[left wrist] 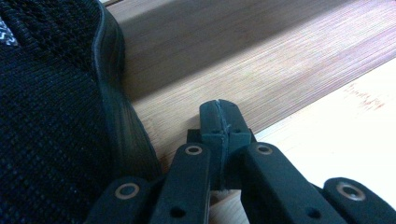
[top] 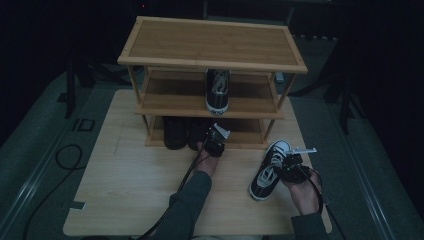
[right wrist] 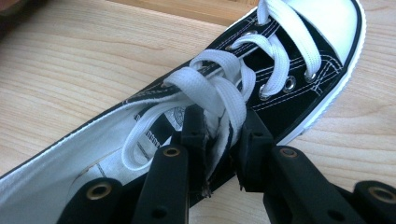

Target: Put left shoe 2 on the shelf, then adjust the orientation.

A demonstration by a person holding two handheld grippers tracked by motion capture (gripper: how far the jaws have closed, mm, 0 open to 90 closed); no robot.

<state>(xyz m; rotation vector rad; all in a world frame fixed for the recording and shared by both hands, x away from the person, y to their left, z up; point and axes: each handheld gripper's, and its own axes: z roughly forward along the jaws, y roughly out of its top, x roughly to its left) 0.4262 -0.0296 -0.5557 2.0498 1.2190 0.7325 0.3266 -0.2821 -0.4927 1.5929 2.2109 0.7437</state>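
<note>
right tool [right wrist: 217, 135] clamps sneaker [top: 270, 169] collar on counter [top: 125, 190], toe toward rack [top: 212, 107]; left tool [left wrist: 219, 122] shut, empty.

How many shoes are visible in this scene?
4: a black-and-white lace-up sneaker on the table by the right hand-held gripper, its match on the middle shelf, two black shoes on the bottom shelf. Others may be hidden.

Only one mark reads — "ID" on the floor [top: 83, 124] left of the table [top: 125, 190].
</note>
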